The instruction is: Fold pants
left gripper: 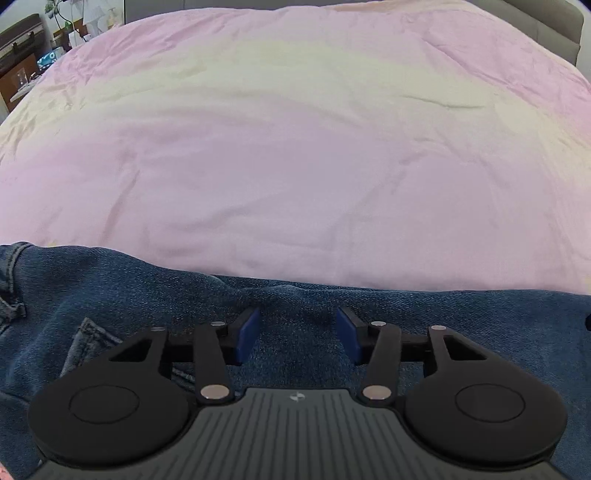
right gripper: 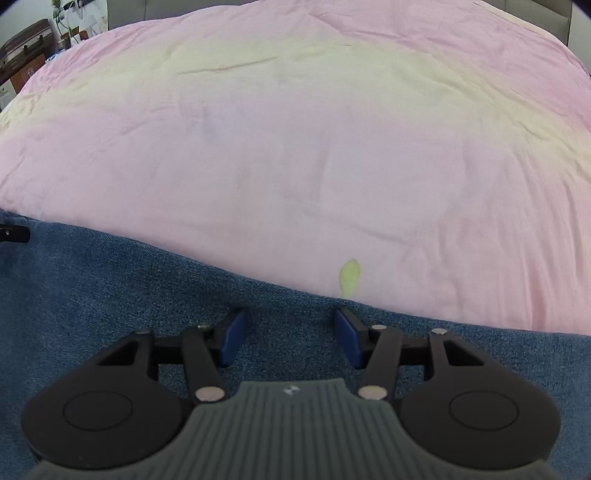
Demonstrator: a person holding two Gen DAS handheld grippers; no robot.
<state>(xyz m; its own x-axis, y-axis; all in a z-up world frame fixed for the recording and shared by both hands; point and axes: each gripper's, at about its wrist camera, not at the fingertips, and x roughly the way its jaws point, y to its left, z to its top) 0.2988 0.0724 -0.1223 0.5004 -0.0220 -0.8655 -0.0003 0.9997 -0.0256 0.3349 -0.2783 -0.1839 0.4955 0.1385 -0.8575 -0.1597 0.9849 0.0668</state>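
Note:
Blue denim pants (left gripper: 110,295) lie spread across the near edge of a bed, and a back pocket shows at the left in the left wrist view. My left gripper (left gripper: 298,319) points down over the denim. Its blue pads (left gripper: 248,334) stand apart, with a low ridge of cloth between them that they do not press. In the right wrist view the pants (right gripper: 92,280) fill the lower part. My right gripper (right gripper: 290,319) hovers open just inside the pants' far edge, pads (right gripper: 349,336) apart over flat denim.
A pink and pale yellow bed cover (left gripper: 295,147) stretches away beyond the pants, with a small yellow-green patch (right gripper: 349,277) close to the denim edge. A brown suitcase (right gripper: 26,40) and shelves stand off the bed's far left. A grey headboard (left gripper: 546,26) is at the far right.

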